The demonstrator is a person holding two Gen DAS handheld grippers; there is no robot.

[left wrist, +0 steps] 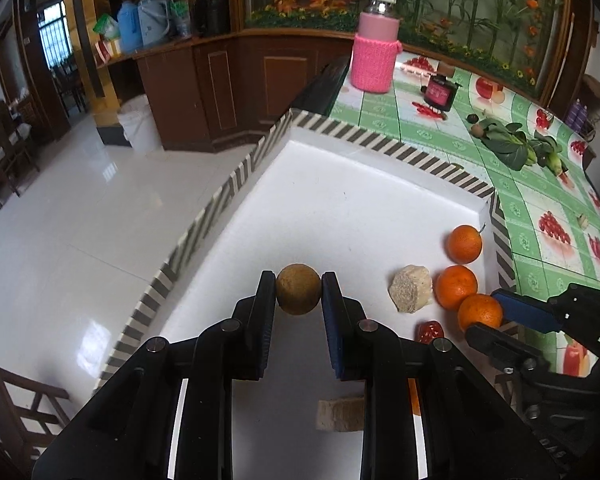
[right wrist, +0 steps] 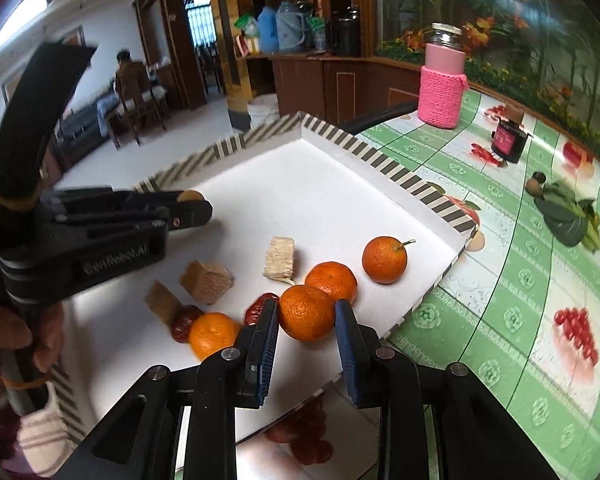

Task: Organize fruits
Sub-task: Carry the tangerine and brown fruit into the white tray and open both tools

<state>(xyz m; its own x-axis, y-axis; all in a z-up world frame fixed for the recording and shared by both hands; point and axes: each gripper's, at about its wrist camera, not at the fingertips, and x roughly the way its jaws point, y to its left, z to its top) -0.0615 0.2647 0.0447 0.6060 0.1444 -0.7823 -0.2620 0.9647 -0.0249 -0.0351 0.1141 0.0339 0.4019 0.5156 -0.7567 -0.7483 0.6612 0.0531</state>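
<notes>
White tray (left wrist: 340,208) — only right wrist shows hand (right wrist: 4,344).

Daylight comes in from the barred window (left wrist: 54,36) far across the room, and the glossy floor (left wrist: 100,216) throws it back in pale patches. The white tray (left wrist: 340,208) glares bright, with soft shadows under the fruit. Both views bow hard at the edges and fall to black corners. The other gripper's handle (right wrist: 32,120) is smeared by blur
</notes>
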